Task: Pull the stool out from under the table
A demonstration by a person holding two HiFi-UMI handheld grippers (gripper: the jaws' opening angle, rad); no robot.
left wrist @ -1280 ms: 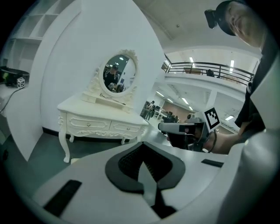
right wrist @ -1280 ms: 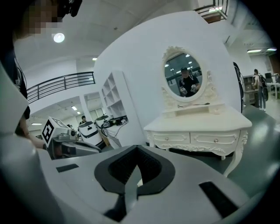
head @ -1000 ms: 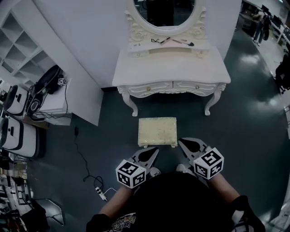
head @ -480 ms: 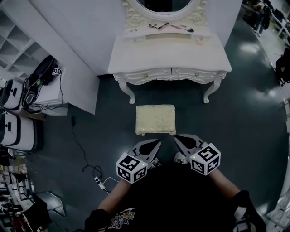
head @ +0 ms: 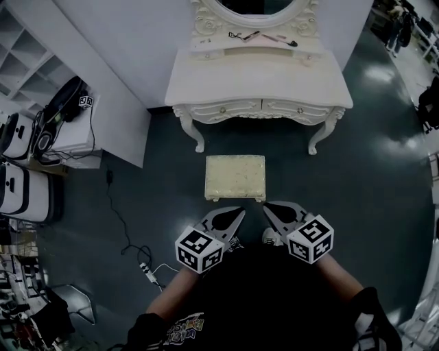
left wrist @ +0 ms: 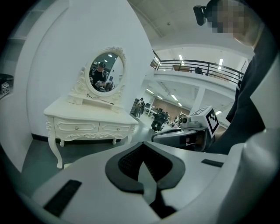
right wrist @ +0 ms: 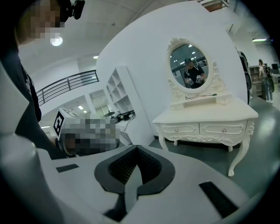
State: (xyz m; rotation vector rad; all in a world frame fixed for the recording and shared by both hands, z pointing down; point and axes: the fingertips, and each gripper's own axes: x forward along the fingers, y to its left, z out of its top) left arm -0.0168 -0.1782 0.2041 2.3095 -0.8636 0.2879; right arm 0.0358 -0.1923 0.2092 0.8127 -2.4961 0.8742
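The cream cushioned stool point(head: 235, 177) stands on the dark floor in front of the white dressing table point(head: 260, 79), clear of its legs. My left gripper point(head: 241, 212) and right gripper point(head: 266, 205) hang side by side just short of the stool's near edge, touching nothing. Both are shut and empty. In the left gripper view the shut left gripper point(left wrist: 142, 165) points toward the dressing table point(left wrist: 89, 120). From the right gripper view, the shut right gripper point(right wrist: 136, 169) faces the same table point(right wrist: 205, 118). The stool is hidden in both gripper views.
An oval mirror point(head: 257, 8) tops the table. A white partition point(head: 103, 82) and a low stand with headsets point(head: 62, 116) are at the left. A cable and power strip point(head: 147, 269) lie on the floor at the left. The person's shoe point(head: 271, 237) is below the right gripper.
The stool and table have slid up in the head view. A small gap has opened between the gripper tips and the stool's near edge. Both grippers stay shut.
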